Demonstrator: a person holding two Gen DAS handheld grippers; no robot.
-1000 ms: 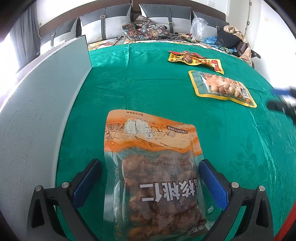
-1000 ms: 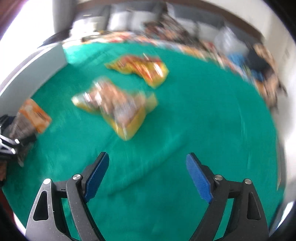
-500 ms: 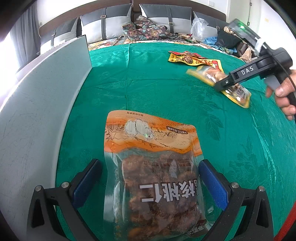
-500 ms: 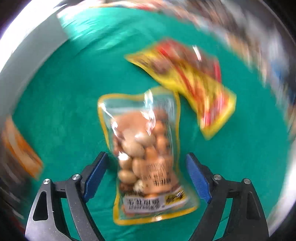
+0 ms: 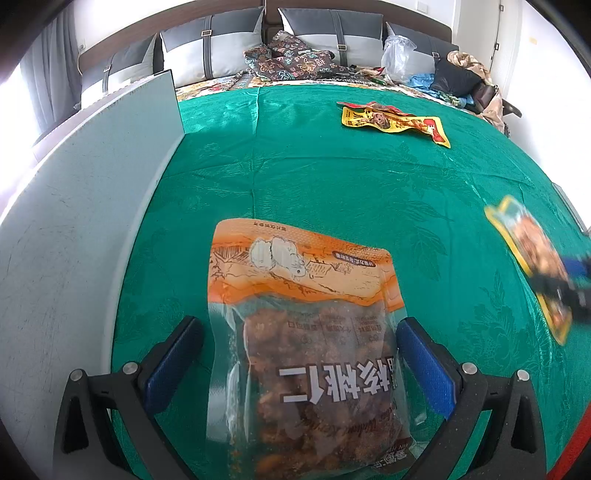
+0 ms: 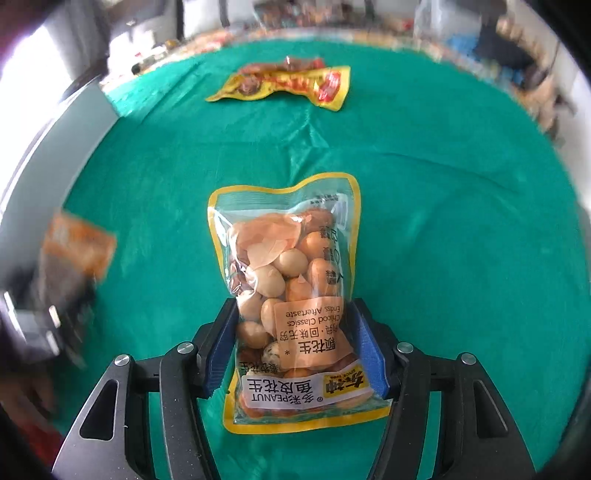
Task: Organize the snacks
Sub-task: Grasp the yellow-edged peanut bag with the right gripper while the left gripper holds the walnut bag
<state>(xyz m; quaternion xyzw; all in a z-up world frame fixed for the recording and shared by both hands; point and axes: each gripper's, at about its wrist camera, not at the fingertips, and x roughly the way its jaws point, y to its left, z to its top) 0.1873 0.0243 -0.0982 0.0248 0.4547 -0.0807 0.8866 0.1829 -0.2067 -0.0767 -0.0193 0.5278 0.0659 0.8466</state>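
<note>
An orange-topped walnut bag (image 5: 306,332) lies on the green cloth between the open fingers of my left gripper (image 5: 295,354); the pads stand just beside its edges. My right gripper (image 6: 293,343) is shut on a yellow-edged peanut bag (image 6: 288,280), pads pressing both its sides. That peanut bag shows blurred at the right of the left wrist view (image 5: 532,258). A yellow and red snack packet (image 5: 391,120) lies flat at the far side, also in the right wrist view (image 6: 284,83). The walnut bag shows blurred at the left of the right wrist view (image 6: 74,251).
A grey upright panel (image 5: 74,221) borders the green cloth on the left. Behind the cloth are grey cushions (image 5: 325,29), patterned fabric (image 5: 291,61), a clear plastic bag (image 5: 399,55) and a pile of clothes (image 5: 465,77).
My right gripper came over the peanut bag, closed on it and carried it from the far right toward the near right. My left gripper and the walnut bag have not moved.
</note>
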